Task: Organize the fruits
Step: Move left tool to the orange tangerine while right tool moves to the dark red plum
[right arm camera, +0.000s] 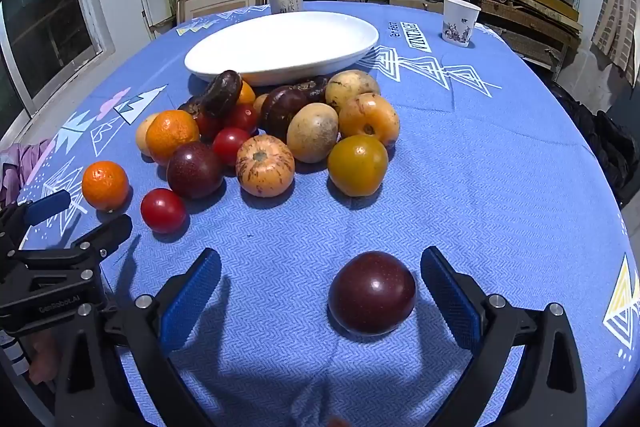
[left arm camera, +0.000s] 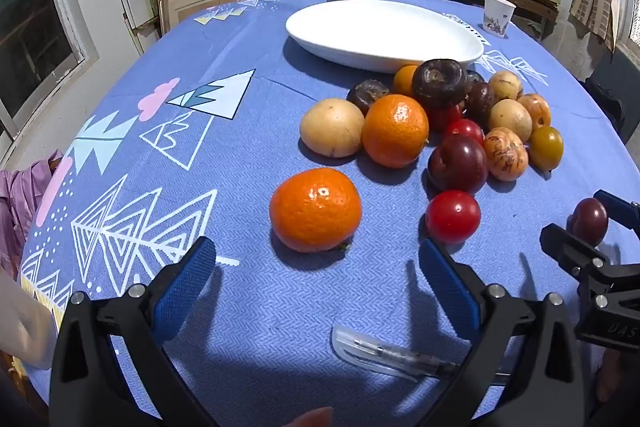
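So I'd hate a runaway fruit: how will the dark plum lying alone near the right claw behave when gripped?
The dark plum looks round and glossy, so it will probably roll if nudged off-centre. Its smooth skin may slip against the pads. It seems firm, though hard squeezing could bruise it.

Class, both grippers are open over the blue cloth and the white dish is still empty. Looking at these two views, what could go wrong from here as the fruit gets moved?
1. The dark plum sits off-centre, near one finger of the right gripper; closing could nudge it away.
2. The fruit pile is stacked tightly, so pulling one piece out may set others rolling.
3. The left gripper and the right gripper work close together and might bump.
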Demonstrator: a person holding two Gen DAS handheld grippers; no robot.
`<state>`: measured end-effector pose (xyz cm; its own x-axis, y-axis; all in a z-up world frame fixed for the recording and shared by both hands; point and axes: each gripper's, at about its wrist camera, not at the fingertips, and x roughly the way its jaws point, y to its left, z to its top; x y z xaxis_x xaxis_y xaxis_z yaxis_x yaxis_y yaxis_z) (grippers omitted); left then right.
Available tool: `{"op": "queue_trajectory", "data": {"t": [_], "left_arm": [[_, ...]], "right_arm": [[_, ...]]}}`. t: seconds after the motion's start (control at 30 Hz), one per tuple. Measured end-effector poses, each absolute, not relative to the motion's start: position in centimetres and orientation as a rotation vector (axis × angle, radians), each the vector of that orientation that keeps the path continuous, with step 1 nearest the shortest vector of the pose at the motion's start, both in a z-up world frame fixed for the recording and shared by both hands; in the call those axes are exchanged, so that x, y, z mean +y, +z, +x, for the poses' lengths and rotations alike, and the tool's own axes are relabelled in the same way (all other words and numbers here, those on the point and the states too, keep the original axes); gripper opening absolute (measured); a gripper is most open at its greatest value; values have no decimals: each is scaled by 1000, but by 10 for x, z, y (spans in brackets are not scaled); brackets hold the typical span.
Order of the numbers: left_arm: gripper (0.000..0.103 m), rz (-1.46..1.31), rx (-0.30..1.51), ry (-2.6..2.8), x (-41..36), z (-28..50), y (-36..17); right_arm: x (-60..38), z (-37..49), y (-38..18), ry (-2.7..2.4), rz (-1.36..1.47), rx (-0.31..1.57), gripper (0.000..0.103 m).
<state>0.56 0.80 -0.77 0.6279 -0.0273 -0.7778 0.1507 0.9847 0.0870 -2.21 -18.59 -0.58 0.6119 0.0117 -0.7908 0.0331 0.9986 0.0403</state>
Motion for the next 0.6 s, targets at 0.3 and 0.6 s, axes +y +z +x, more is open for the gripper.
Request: {"op": "queue_trajectory", "data": {"t": [0.3,0.6], "left_arm": [[99,144,890,-103,9,6,-10],[99,145,891,-103,9,6,-10]], "right_arm": [[-186,-22,-6,-8,61,913,100],[-186,-23,-6,-6,62,912,100]]}}
